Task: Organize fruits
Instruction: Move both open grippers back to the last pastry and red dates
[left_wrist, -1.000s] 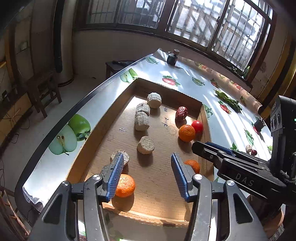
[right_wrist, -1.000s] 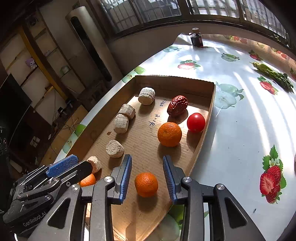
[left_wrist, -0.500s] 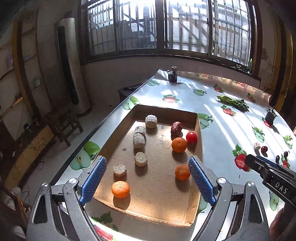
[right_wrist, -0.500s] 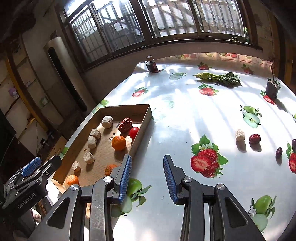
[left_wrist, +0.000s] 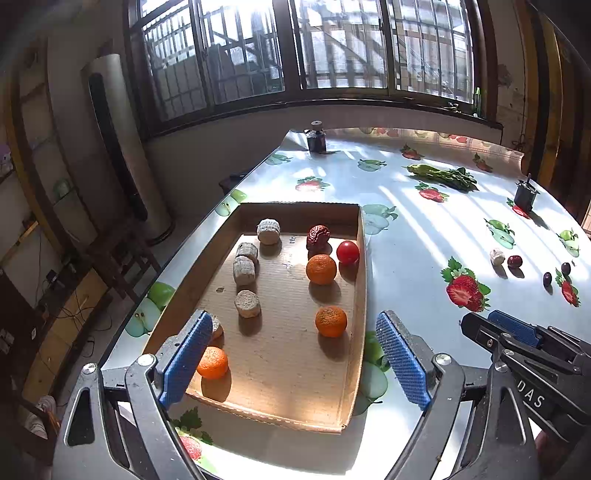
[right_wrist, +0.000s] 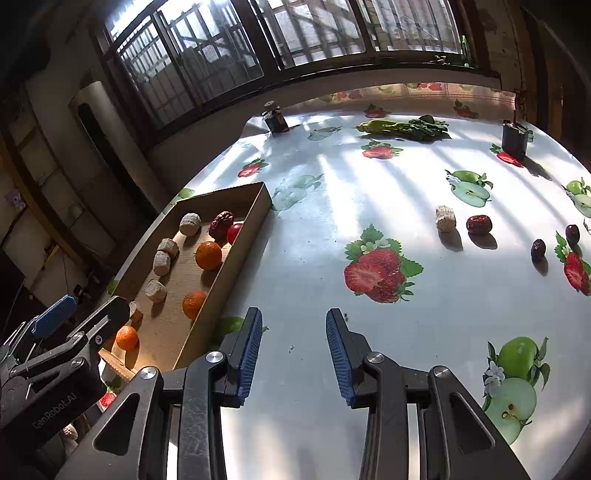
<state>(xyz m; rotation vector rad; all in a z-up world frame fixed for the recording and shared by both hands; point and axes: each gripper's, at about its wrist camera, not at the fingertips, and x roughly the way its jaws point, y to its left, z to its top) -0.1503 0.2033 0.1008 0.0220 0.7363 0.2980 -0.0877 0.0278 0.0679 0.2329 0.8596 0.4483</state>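
Now, left to right: your left gripper hangs above the near end of the cardboard tray, jaws just opened wide with nothing between them; the nearest orange sits free on the tray floor beside the left pad. The tray already holds three oranges, a red tomato, a wrinkled date and several pale cylindrical pieces. Your right gripper is over bare desk, jaws narrow and empty. Still loose, well off to the right: a pale cylindrical piece, a red date just beside it, and two small dark fruits. Judgement: all are light. The date looks soft and wrinkled, so close across its short middle, gently. The dark ones look smooth and round, likely to roll or slip; centre them squarely. The pale piece appears firm; grip its flat ends.
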